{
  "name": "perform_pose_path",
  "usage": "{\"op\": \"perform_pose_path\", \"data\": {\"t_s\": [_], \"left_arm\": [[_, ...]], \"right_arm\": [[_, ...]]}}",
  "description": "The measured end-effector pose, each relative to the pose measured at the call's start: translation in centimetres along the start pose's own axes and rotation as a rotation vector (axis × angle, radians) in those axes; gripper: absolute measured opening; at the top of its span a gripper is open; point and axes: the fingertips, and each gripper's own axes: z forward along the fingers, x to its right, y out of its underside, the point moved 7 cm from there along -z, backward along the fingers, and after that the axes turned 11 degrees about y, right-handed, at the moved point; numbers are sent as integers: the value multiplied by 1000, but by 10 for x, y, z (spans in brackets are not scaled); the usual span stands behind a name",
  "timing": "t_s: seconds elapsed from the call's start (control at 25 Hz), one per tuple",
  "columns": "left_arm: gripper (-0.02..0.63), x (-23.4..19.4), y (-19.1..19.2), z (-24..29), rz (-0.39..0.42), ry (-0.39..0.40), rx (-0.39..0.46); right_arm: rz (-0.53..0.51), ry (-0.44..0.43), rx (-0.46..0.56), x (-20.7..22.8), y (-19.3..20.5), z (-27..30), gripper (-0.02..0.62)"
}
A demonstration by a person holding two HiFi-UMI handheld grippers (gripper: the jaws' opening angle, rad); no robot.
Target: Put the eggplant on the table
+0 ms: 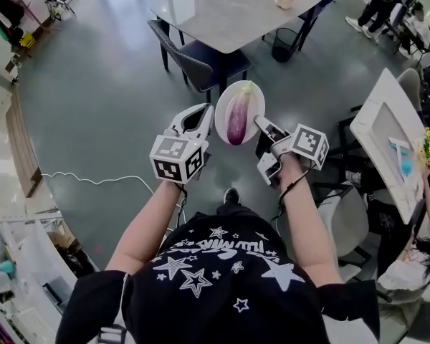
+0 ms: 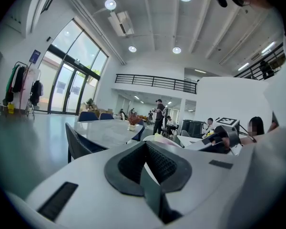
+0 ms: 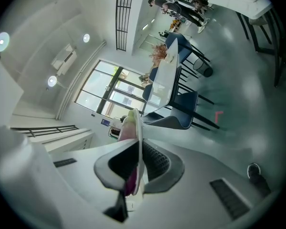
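Between jaws of right hand-held gripper point(image 1: 261, 123), plate point(image 1: 221, 113) with eggplant point(image 1: 238, 117); left hand-held gripper point(image 1: 199, 113) pressed together.

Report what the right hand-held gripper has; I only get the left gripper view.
Observer: The right hand-held gripper is shut on the rim of a white plate, seen edge-on between its jaws.
Operator: Say what's on it.
Observer: One purple eggplant, lying lengthwise, its pale green end pointing away from the person.
Operator: Place the left hand-held gripper for me.
Observer: The left hand-held gripper is right beside the white plate's left rim.
Operator: Place the table too.
Observer: The table lies ahead; in the head view the white plate shows over floor and a dark chair, not the tabletop.
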Motion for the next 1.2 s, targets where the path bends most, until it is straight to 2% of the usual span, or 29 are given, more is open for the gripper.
{"op": "perform_pose_path", "data": {"t_s": [0.44,0.72,1.0,1.2], "left_arm": [[8,-5,-2,73,-3,-46,-16],[8,-16,-8,106,7,-54,-23],[8,-49,-11,134,-9,-34,-28],[8,-83,-21,169,-5,-6,-35]], "right_arm": [[3,-28,-56,27,-68,23,23],[15,-21,-52,39,-101,36,25],[23,3,-46,40,-118,63,24],[18,23,-45,37,-148,94,24]]}}
